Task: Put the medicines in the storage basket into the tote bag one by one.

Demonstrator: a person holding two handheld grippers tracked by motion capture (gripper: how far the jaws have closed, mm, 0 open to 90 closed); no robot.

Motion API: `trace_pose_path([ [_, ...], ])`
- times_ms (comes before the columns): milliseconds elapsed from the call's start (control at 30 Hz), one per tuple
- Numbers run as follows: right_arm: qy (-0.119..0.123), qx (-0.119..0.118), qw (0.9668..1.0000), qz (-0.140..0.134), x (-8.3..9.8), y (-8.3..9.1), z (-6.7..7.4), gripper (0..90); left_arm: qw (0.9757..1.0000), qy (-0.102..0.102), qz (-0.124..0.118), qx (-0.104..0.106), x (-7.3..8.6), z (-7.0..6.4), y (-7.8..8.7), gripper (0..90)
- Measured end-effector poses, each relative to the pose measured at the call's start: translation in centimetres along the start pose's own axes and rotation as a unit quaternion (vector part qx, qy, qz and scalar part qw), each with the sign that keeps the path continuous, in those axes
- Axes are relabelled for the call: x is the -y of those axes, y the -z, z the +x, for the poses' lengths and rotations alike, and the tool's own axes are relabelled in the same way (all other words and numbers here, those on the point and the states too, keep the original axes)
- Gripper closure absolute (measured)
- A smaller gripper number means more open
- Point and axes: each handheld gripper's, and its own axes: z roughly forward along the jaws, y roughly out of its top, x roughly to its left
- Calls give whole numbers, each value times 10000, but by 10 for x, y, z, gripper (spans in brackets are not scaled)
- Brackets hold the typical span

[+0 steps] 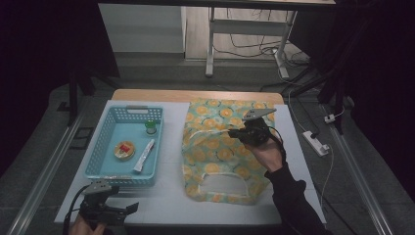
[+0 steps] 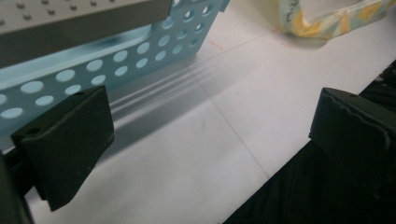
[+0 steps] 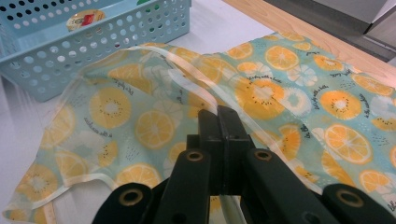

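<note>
Orange-slice print bag [image 1: 222, 147], teal ground with yellow-orange citrus rounds, spread flat on the right half of the white tabletop [image 1: 171, 191], cut-out handle opening toward the near edge. Pale trim band [image 3: 187, 63] along the bag's edge lifted off the cloth, pinched between the jaws of the right hand-held gripper [image 1: 234, 132], jaws pressed together on it over the bag's upper middle. Small dark script curved beside the printed slices in the right gripper view, too fine to read for certain. Left of the bag, just apart from it, light blue perforated basket [image 1: 98, 156] holding a round flat tin with a red and yellow label [image 1: 124, 149], lettering not legible, a white tube [image 1: 145, 155] lying lengthwise beside the tin, and a small green-capped jar [image 1: 150, 127] upright near the far wall. At the near left corner of the tabletop, left hand-held gripper [image 1: 131, 208], well apart from the bag, jaws standing wide apart with nothing between, only bare white surface and the basket's holed wall [image 2: 116, 65] ahead in the left gripper view. Beyond the far edge, strip of bare wood [image 1: 195, 95], then grey floor with cables and a white power strip [image 1: 315, 142].
</note>
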Motion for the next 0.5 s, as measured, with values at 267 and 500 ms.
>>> trace_pose_path([
  [267, 13, -18, 10000, 8, 0, -1, 0, 900, 9997, -148, -166, -67, -7, -3, 9, 0],
  [500, 31, -29, 10000, 31, 1, -2, 1, 900, 9994, -240, -207, -113, -11, -5, 14, 0],
])
